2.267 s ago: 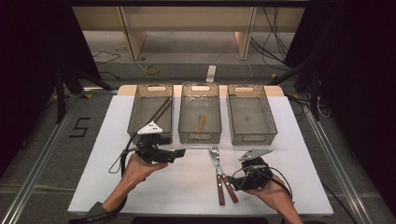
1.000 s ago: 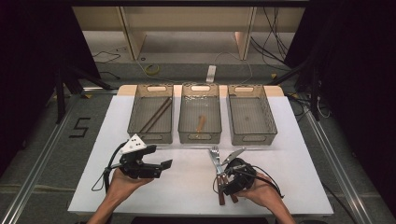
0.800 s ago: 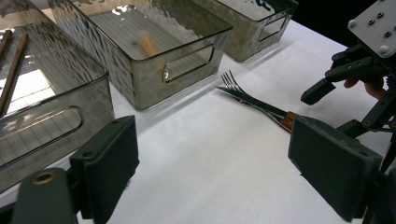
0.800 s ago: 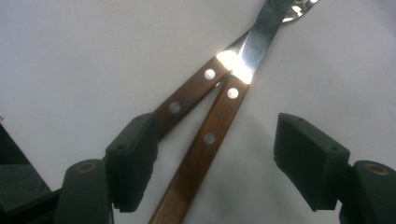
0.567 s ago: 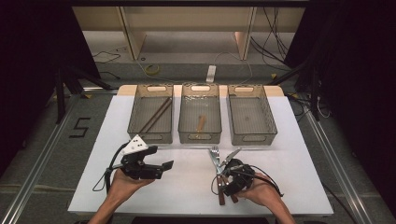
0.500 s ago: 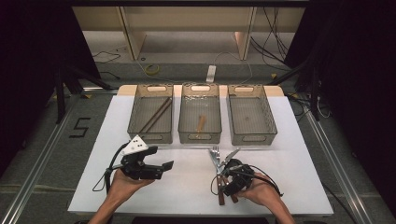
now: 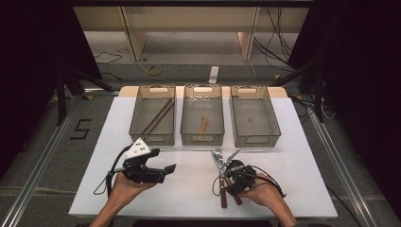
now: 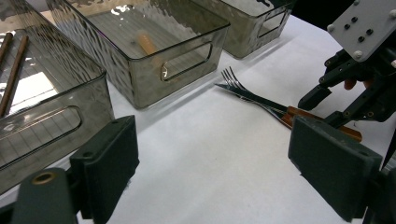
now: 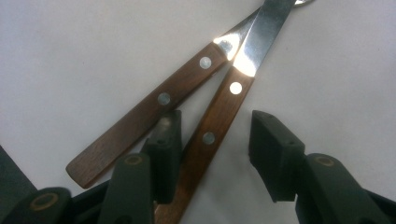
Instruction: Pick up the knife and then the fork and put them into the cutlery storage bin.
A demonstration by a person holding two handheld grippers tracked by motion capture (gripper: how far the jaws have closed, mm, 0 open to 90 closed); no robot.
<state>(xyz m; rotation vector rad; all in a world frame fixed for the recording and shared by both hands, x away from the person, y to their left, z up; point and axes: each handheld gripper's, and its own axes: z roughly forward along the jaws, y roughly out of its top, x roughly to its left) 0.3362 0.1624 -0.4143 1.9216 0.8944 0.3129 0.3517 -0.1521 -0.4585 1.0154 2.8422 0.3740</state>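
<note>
Since the earlier frame, right gripper jaws have been closing, not yet pinching the wooden fork handle between them on the white table; left gripper hovers spread, empty.

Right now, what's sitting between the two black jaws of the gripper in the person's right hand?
In the right gripper view, one wooden fork handle lies between the right gripper's just-closing jaws, unpressed; the other handle lies outside.

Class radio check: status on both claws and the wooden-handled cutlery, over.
Left claw open, idle. Right claw closing astride one wooden handle, pads not yet pressing. Second handle crosses alongside, close to the inner pad.
</note>
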